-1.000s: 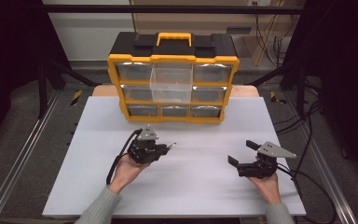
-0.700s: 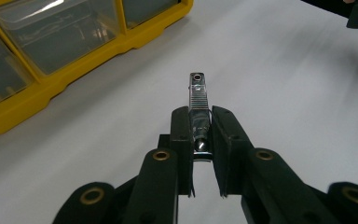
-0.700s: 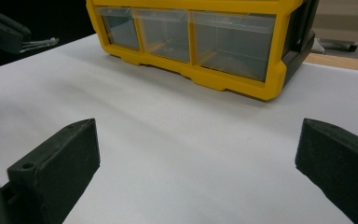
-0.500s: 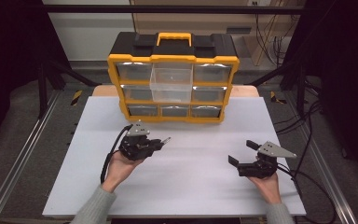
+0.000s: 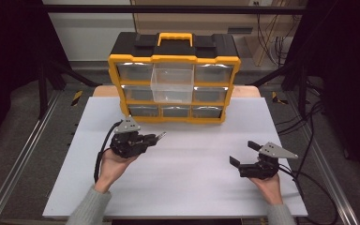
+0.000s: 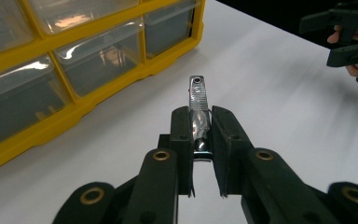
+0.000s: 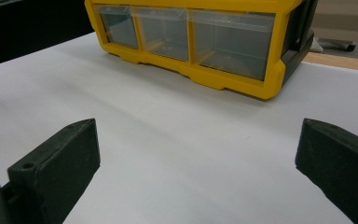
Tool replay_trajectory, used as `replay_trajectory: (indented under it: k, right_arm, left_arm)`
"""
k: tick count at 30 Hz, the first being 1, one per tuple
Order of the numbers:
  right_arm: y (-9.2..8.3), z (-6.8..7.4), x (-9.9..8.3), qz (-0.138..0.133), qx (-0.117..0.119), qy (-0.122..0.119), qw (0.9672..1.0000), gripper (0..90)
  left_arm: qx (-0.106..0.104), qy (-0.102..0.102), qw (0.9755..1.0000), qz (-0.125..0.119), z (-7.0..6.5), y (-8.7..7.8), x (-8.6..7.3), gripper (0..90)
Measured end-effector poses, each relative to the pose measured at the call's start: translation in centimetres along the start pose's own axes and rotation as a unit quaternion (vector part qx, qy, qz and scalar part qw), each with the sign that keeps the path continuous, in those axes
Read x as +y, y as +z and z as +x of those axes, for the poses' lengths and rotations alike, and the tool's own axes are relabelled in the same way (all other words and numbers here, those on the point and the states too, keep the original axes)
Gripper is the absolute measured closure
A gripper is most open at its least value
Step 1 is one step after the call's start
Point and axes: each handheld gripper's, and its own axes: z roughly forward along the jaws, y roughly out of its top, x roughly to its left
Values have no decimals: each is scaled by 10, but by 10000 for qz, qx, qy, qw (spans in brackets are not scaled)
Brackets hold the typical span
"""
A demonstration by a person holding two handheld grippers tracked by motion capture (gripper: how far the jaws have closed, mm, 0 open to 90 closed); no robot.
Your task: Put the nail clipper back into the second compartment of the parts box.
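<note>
chrome nail clipper (image 6: pixel 198 109) unmarked, clamped in left gripper (image 6: pixel 199 140).

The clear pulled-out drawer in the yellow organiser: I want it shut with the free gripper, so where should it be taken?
Probably the clear plastic drawer by its front wall, approached from the table side with the open right gripper. That wall juts forward of the yellow organiser's frame, unobstructed.

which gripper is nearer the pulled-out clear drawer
Left. The left gripper sits just below the drawer, the right gripper farther off toward the table's right edge.
</note>
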Motion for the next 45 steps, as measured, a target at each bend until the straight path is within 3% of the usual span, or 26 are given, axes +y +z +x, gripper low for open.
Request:
replay_trajectory:
  k: [14, 32, 45]
  right_arm:
    - [0, 0, 0, -15, -9, -18, 10000, 5]
    - [0, 0, 0, -1, -11, -20, 10000, 5]
    - [0, 0, 0, -16, 6, -14, 10000, 5]
  left_arm:
    - [199, 27, 9995, -257, 1, -22, 11, 789]
    - [190, 10, 9988, -448, 6, -32, 25, 788]
    - [219, 146, 9981, -562, 3, -41, 45, 789]
